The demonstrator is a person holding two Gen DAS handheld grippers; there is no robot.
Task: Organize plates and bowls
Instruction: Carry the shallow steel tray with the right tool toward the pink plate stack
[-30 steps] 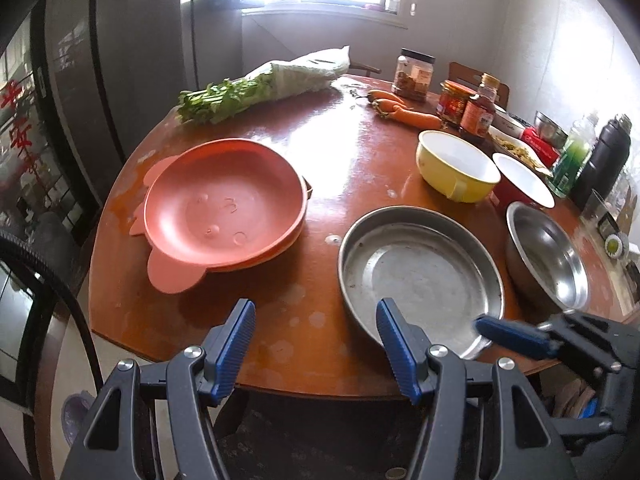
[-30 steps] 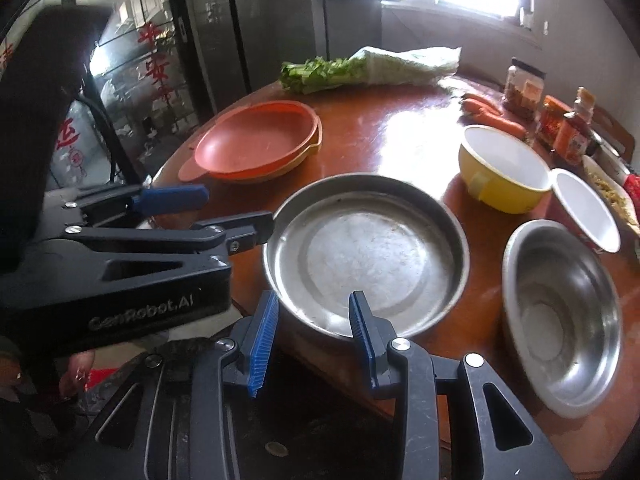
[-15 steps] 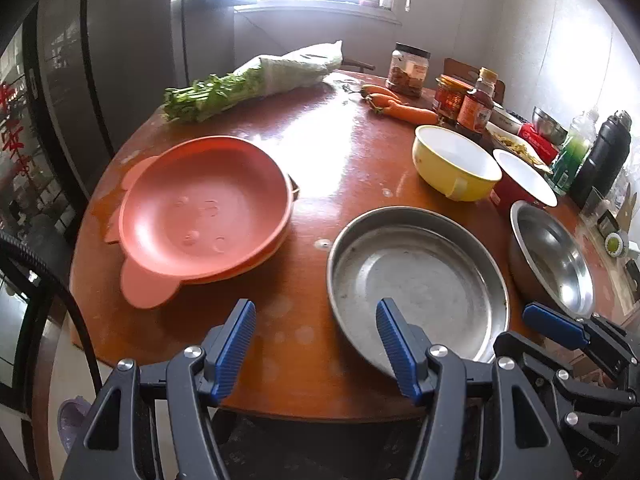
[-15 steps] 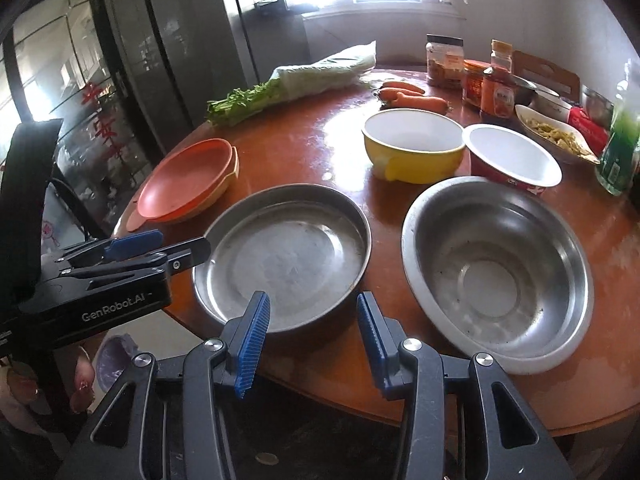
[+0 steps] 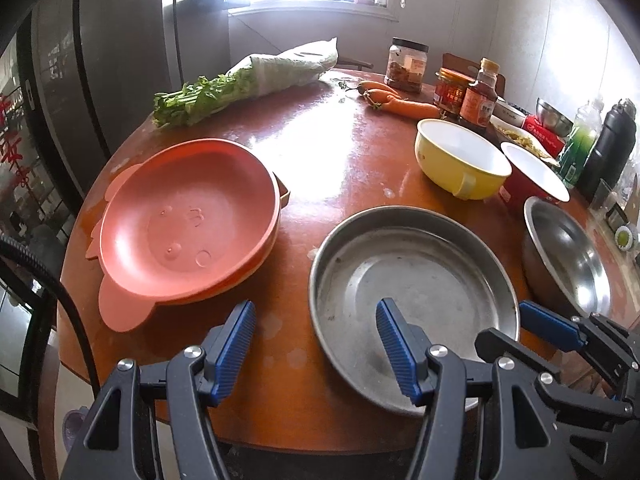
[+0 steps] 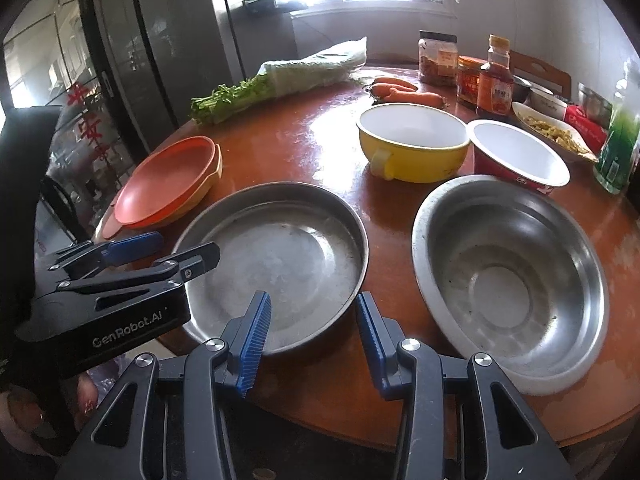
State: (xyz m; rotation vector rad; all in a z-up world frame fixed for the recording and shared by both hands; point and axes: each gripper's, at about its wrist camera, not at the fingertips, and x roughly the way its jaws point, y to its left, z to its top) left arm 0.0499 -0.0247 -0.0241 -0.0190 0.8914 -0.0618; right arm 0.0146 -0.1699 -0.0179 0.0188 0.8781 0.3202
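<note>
Both tongs hover released and empty at the table's near edge, left tongs [image 5: 316, 344] and right tongs [image 6: 312, 332] flanking the steel plate [image 6: 280, 256], likely to grab its rim for stacking.

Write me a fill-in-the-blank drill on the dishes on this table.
1. The bowl with a handle is ___ outside.
2. The salmon plate is stacked on a ___ one.
3. The flat metal pan lies between the stacked plates and the ___ bowl.

Missing words: yellow; yellow; steel
</note>
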